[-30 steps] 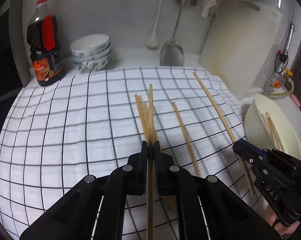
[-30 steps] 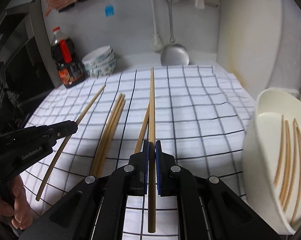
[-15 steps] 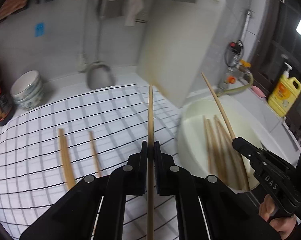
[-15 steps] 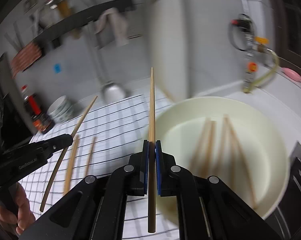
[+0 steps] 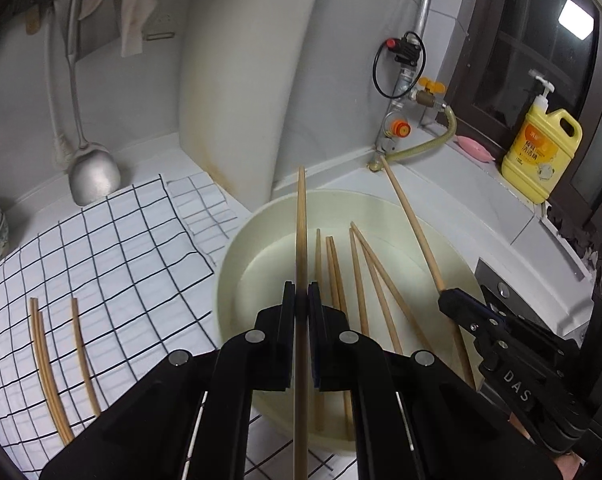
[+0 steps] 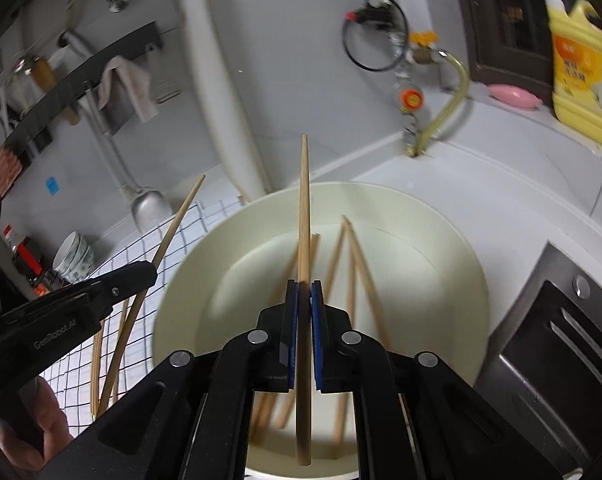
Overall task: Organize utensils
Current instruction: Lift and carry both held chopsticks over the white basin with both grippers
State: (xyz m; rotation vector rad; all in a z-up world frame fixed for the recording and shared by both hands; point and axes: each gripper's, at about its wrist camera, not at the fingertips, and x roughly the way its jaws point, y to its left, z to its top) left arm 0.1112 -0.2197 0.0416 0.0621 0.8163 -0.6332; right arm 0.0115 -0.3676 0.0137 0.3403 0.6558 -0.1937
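Both grippers have swung off the checked cloth [image 5: 101, 248] and now hang over the cream basin [image 5: 229, 264], each carrying one chopstick.

Left gripper [image 5: 301, 292]: jaws clenched on a chopstick [image 5: 301, 220], gripped partway along, its long axis running straight out along the fingers, tip past the basin's far rim.

Right gripper [image 6: 303, 292]: jaws likewise clamped on its own chopstick [image 6: 304, 200], same straight-ahead lie, tail end dangling below the pads over the basin floor. Slight motion blur in the right wrist view.

Basin already holds several loose chopsticks [image 5: 357, 276], lying roughly parallel and fanned away from the cameras. Three stragglers [image 5: 45, 364] remain on the cloth, well off to the left, nearer the left hand.

Key relation: both held sticks lie more or less in line with the pile beneath, and the basin sits directly below both sets of jaws. Judgement: release looks due; simply opening should drop each stick lengthwise among the others. Right gripper seems more centred over the basin; left sits nearer its cloth-side rim, so its stick may catch that rim.
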